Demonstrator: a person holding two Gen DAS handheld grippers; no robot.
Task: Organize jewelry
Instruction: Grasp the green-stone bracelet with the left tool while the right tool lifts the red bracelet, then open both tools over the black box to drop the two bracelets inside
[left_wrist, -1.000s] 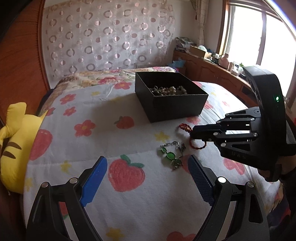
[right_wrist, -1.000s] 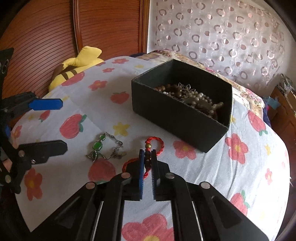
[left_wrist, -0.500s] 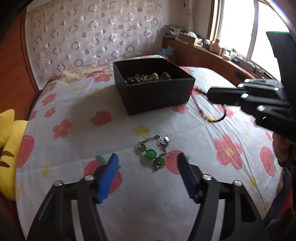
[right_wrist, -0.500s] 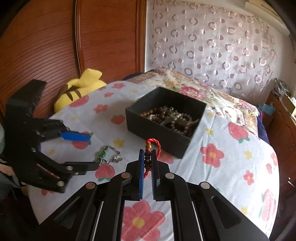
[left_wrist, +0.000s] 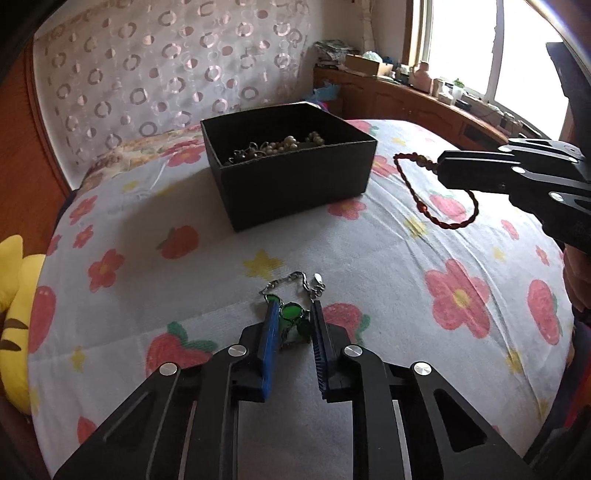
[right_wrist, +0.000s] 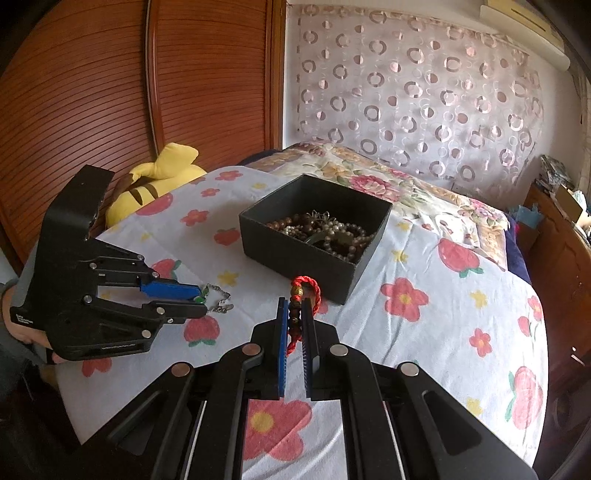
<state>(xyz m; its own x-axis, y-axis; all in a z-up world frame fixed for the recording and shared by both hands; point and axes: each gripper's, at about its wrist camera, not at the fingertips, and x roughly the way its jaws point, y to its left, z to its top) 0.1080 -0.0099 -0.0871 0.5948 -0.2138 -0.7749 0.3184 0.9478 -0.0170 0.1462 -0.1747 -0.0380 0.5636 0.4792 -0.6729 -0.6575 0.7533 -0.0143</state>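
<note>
Left wrist view: the left gripper (left_wrist: 291, 325) is being closed around the green-stone bracelet with a silver chain (left_wrist: 291, 308) lying on the flower-printed bed cover (left_wrist: 369, 266).
Handling: the bracelet is judged light, limp and slippery; a hold across the stones is being favoured.
Right wrist view: the twisted red cord bracelet with brown beads (right_wrist: 301, 306) is being held clenched in the right gripper (right_wrist: 294, 314), raised just before the open black cardboard box of beaded jewelry (right_wrist: 295, 251).
Obstacles: the box's near wall is being faced; a yellow plush toy (right_wrist: 155, 184) is lying well apart.

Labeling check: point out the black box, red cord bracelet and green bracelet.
black box (left_wrist: 295, 192): left wrist view, front wall.
red cord bracelet (right_wrist: 308, 286): right wrist view, braided loop above the pads.
green bracelet (left_wrist: 291, 311): left wrist view, round green stone.
</note>
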